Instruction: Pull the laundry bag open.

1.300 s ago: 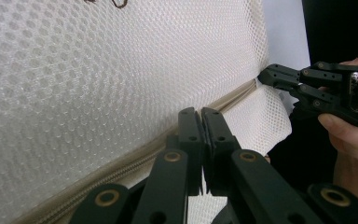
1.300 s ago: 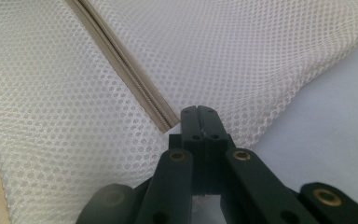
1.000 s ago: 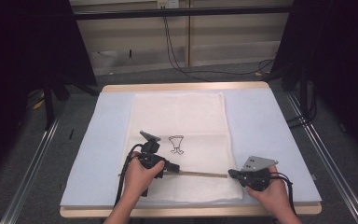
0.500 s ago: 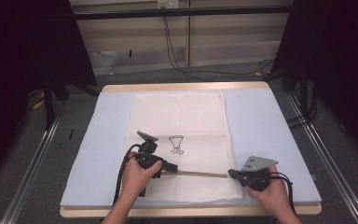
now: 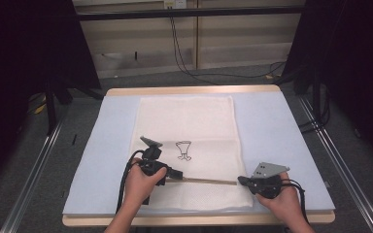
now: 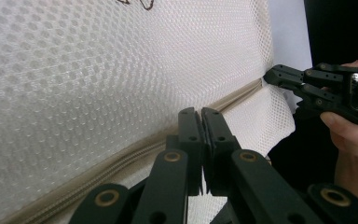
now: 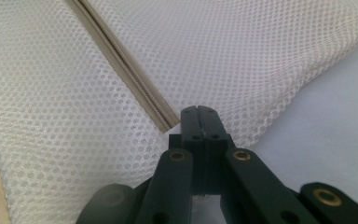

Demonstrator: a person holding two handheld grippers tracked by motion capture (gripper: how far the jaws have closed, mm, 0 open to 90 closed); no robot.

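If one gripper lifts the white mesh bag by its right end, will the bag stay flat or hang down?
The mesh bag would probably sag: it is thin netting that lies limp on the table. It looks light, since it lies flat with nothing bulging inside. The zipper band may stay somewhat straighter than the mesh.

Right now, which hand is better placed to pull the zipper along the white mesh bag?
Probably left. The left gripper is shut at the beige zipper partway along the white mesh bag; the right gripper pinches the zipper's end, anchoring it.
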